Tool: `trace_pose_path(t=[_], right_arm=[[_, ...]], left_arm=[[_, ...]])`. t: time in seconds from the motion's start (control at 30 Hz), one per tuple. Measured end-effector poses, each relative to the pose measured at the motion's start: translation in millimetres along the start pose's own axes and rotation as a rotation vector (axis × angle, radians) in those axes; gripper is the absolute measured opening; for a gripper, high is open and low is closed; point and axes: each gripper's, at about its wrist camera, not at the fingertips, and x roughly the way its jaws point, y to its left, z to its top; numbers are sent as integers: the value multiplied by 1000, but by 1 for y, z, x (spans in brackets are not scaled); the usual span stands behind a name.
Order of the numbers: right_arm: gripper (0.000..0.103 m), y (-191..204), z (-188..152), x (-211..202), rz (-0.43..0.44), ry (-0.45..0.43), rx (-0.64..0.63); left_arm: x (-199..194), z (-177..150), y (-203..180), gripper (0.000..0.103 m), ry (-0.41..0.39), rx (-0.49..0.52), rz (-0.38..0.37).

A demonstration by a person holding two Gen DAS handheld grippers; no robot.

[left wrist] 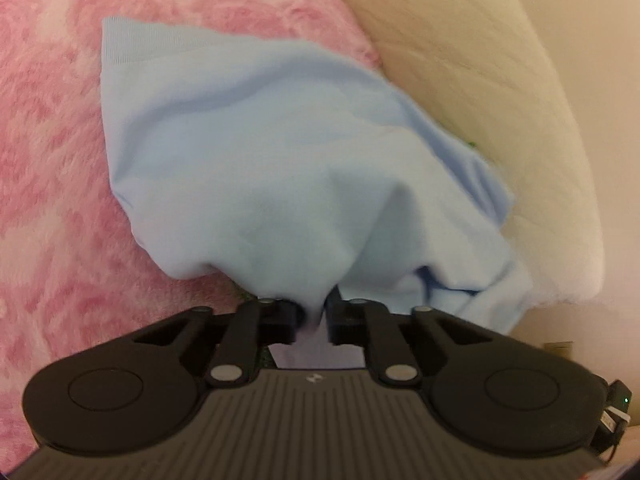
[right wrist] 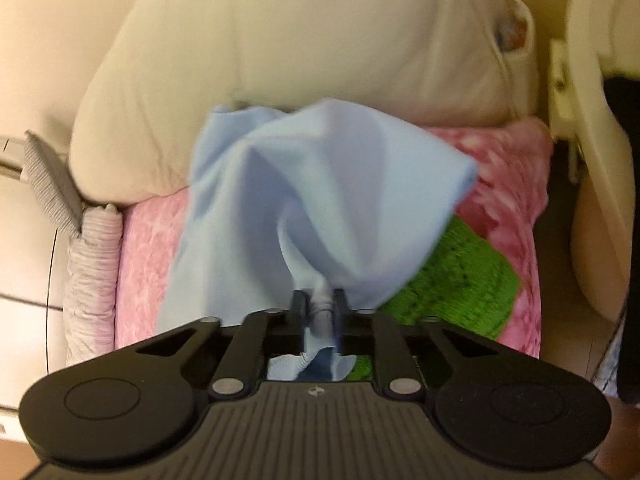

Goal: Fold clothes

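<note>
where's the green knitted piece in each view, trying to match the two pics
Left wrist view: only a tiny green sliver shows at the right edge of the light blue cloth garment, against the cream pillow.
Right wrist view: the green knitted piece lies lower right of centre on the pink fuzzy blanket, partly under the blue garment.
Shared landmark: the blue garment, pinched by both grippers' fingers.

The way ahead is blocked by the blue cloth (right wrist: 320, 200), which is bunched up in front. Far behind it, a big cream pillow (right wrist: 304, 48) closes off the bed. On the right, a green knit thing (right wrist: 460, 276) lies flat. Bare pink blanket (left wrist: 48, 160) is seen on the left.
</note>
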Motion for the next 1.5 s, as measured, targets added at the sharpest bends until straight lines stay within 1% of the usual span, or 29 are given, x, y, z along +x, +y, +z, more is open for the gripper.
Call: trace_pose_path(t=[0.07, 0.13, 0.2, 0.3, 0.43, 0.57, 0.7, 0.77, 0.9, 1.03, 1.13, 1.17, 1.2, 1.23, 1.27, 1.3, 1.33, 1.37, 1.43, 1.5], right_arm=[[9, 19, 1, -15, 15, -31, -62], [9, 42, 2, -34, 61, -68, -118], [9, 65, 4, -54, 130, -108, -158], [9, 108, 2, -84, 243, -167, -233], [8, 168, -10, -122, 406, -227, -325], [8, 230, -40, -164, 574, -271, -429], [8, 281, -90, -205, 743, -275, -490], [9, 302, -120, -224, 811, -267, -514], [9, 336, -188, -256, 917, -213, -557], [9, 358, -263, -287, 992, -140, -609], [9, 376, -322, -300, 1035, -76, -664], [9, 386, -343, -301, 1036, -31, -694], [10, 398, -365, -298, 1008, 18, -723], [19, 410, -386, -293, 961, 71, -749], [26, 421, -406, -287, 903, 145, -787], [31, 431, -428, -279, 827, 218, -824], [41, 438, -450, -270, 741, 283, -857], [45, 442, -468, -262, 687, 338, -886], [45, 440, -500, -259, 631, 396, -928], [46, 429, -525, -265, 593, 438, -966]], left_arm=[[-22, 1, -8, 6, -41, 46, -13], [-47, 3, -17, 6, -95, 100, -29], [-79, 4, -23, 6, -161, 126, -54], [-132, 9, -25, 5, -274, 126, -83], [-222, 9, -18, 5, -451, 137, -115], [-323, -6, -3, 5, -606, 159, -118], [-422, -41, 19, 5, -705, 190, -76], [-468, -71, 34, 5, -740, 196, -53], [-559, -131, 72, 5, -820, 181, -14], [-644, -190, 117, 5, -891, 99, 42], [-689, -223, 158, 7, -917, 0, 111], [-703, -233, 172, 10, -921, -42, 141], [-712, -239, 189, 14, -905, -108, 197], [-720, -245, 206, 22, -887, -173, 254], [-724, -248, 221, 28, -861, -222, 322], [-726, -254, 236, 28, -836, -254, 390], [-727, -261, 250, 28, -811, -284, 454], [-727, -269, 261, 28, -788, -309, 492], [-724, -286, 280, 28, -752, -363, 525], [-722, -307, 288, 28, -730, -389, 529]])
